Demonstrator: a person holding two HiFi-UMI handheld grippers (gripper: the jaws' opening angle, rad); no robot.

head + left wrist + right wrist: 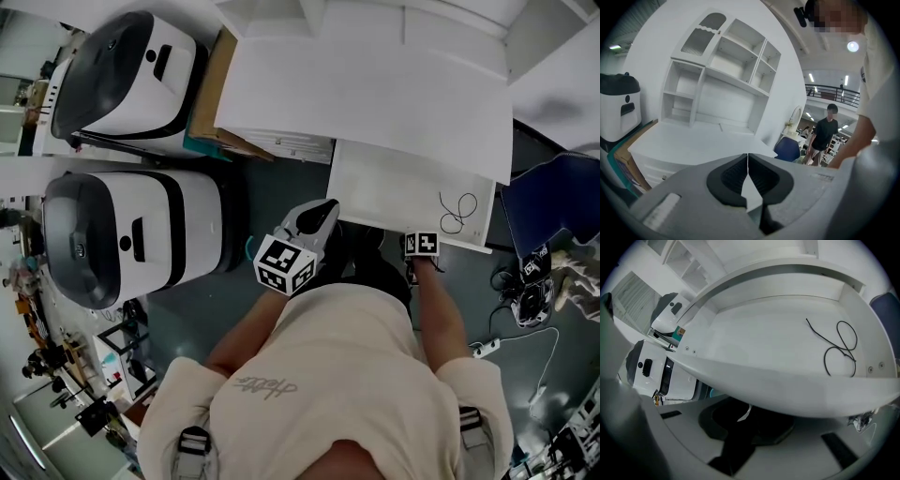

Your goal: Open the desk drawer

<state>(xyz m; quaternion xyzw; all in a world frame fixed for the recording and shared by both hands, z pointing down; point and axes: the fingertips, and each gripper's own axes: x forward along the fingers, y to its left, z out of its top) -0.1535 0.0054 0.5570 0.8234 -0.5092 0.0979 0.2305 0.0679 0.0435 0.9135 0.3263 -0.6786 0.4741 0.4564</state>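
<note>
The white desk (375,94) has its drawer (394,187) pulled out toward me, and a loose black wire (457,214) lies inside it. My right gripper (423,240) is at the drawer's front edge. In the right gripper view the drawer front (787,385) crosses over the right gripper (746,411) and hides its tips; the dark pads look pressed together. The wire (839,345) shows on the drawer floor. My left gripper (321,214) hangs left of the drawer, touching nothing. Its jaws are together in the left gripper view (747,157), with nothing between them.
Two white domed machines (127,70) (127,239) stand left of the desk, with cardboard (211,103) beside them. A blue chair (553,202) and a power strip (483,349) are at the right. A shelf hutch (722,79) tops the desk. A person in black (822,133) stands far off.
</note>
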